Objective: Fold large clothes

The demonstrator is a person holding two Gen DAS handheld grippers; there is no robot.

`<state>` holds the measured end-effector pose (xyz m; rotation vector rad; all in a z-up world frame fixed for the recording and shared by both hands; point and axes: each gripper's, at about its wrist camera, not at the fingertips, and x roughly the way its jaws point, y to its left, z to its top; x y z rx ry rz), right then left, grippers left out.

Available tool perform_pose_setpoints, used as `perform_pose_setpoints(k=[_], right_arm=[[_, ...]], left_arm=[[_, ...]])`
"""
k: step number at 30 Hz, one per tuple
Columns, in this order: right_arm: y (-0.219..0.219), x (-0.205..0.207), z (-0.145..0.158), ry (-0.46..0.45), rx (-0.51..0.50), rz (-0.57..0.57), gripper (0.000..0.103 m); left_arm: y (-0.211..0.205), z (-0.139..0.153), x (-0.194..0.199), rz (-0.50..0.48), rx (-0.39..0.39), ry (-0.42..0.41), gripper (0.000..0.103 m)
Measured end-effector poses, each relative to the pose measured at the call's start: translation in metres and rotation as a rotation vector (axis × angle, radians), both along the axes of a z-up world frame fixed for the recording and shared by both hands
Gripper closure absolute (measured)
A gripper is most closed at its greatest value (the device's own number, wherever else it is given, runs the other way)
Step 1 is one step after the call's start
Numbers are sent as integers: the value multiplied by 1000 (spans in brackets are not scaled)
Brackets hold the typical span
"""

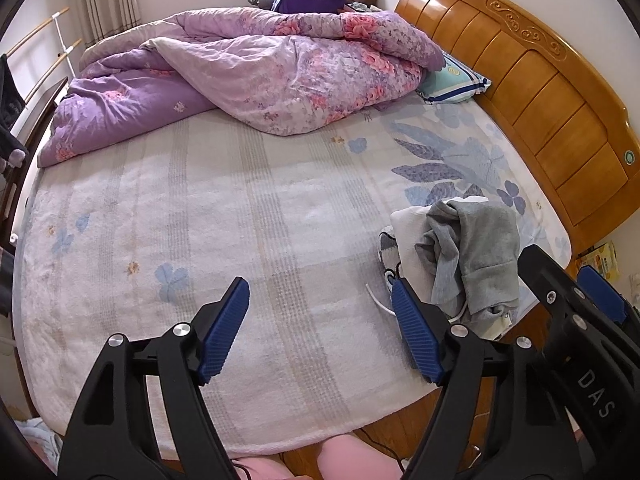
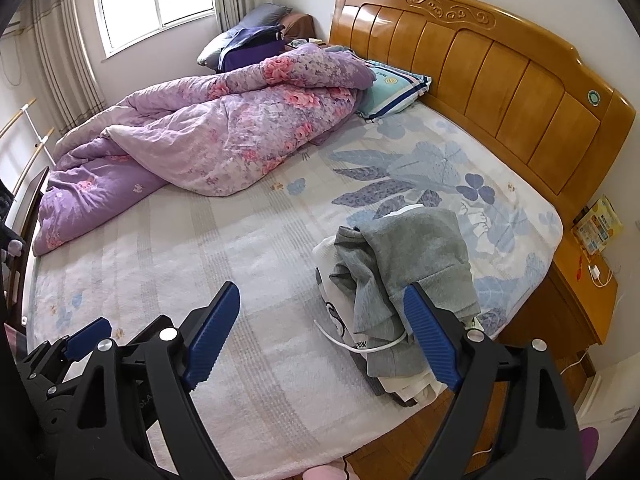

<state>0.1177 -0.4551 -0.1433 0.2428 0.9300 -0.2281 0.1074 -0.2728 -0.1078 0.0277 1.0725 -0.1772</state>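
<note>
A crumpled grey sweatshirt (image 2: 412, 256) lies on a white garment (image 2: 332, 280) at the bed's near right corner. A white cord (image 2: 360, 344) curls out from under the pile. My right gripper (image 2: 322, 286) hovers open above the pile's near edge with nothing between its blue pads. My left gripper (image 1: 318, 284) is open too, over bare sheet to the left of the grey sweatshirt (image 1: 476, 252) and the white garment (image 1: 408, 236). Each gripper shows in the other's view: the right gripper (image 1: 564, 264) at the right edge, the left gripper (image 2: 120, 332) at the lower left.
The bed sheet (image 1: 240, 220) is pale with blue flowers. A bunched purple floral quilt (image 1: 260, 80) fills the far side, with a pillow (image 1: 452, 80) beside it. A wooden headboard (image 2: 500, 80) runs along the right, a nightstand (image 2: 580, 280) beyond it. A pink-clad leg (image 1: 352, 456) shows below.
</note>
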Motion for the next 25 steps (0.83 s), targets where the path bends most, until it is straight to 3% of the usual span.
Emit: perform_pose_setpoints(k=[25], right_arm=[[-1, 4, -14, 66, 18, -2, 19]], left_arm=[[5, -18, 13, 8, 43, 63, 29]])
